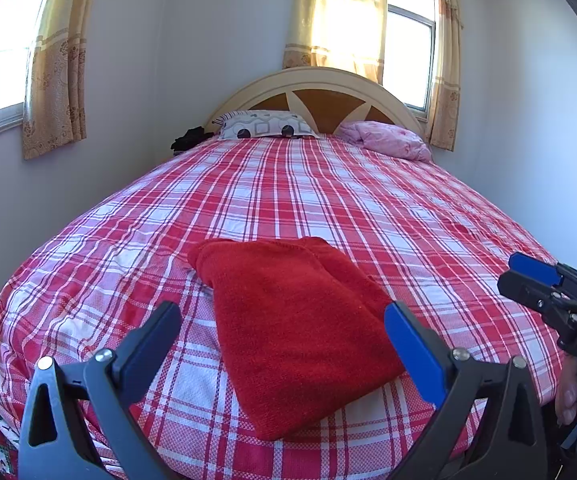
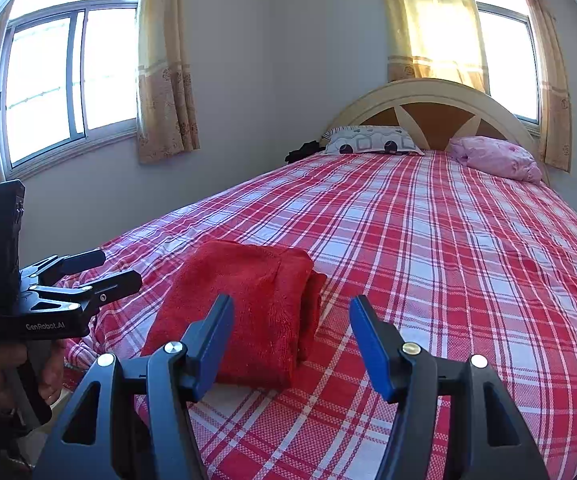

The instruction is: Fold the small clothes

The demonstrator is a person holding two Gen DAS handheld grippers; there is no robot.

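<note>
A red fleecy garment lies folded into a thick rectangle near the foot of the bed. My left gripper hovers over its near end, open, the jaws spread wide and nothing between them. In the right wrist view the same red garment sits left of centre, its folded layers stacked at the right side. My right gripper stands open just in front of it, holding nothing. Each gripper also shows in the other's view: the right gripper at the right edge, the left gripper at the left, held by a hand.
The bed carries a red and white checked cover. Two pillows lie at the curved headboard, with a dark bundle beside them. Walls run close along the left and right sides. Curtained windows are behind.
</note>
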